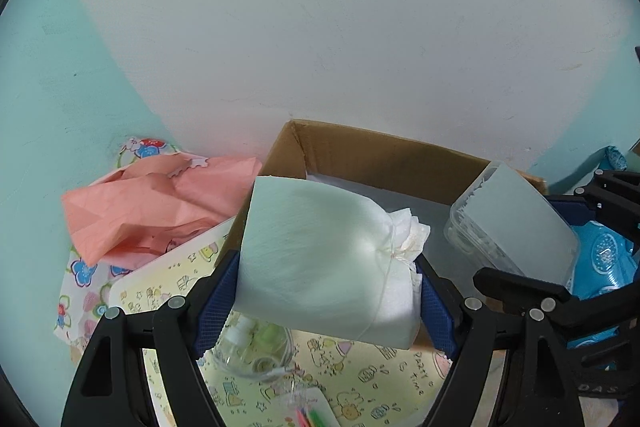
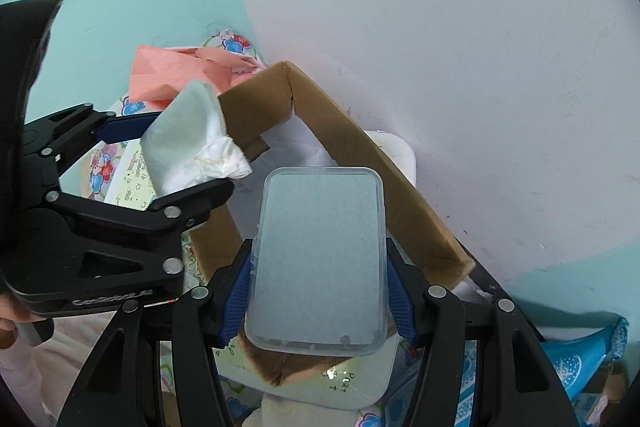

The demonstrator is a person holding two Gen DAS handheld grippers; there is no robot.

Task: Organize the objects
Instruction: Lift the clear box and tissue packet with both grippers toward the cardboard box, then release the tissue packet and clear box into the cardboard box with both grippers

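This looks like a room in a home. The wall (image 1: 320, 27) is painted white and light green. A brown cardboard box (image 1: 384, 151) sits against it. Beside the box, to the left, lie a pink paper bag (image 1: 152, 203), a cloth with red and blue flowers (image 1: 82, 275) and a yellow sheet with party drawings (image 1: 360, 379).

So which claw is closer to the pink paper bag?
Left. The left claw, shut on a white pouch, sits just right of the pink paper bag; the right claw holds a clear container across the cardboard box.
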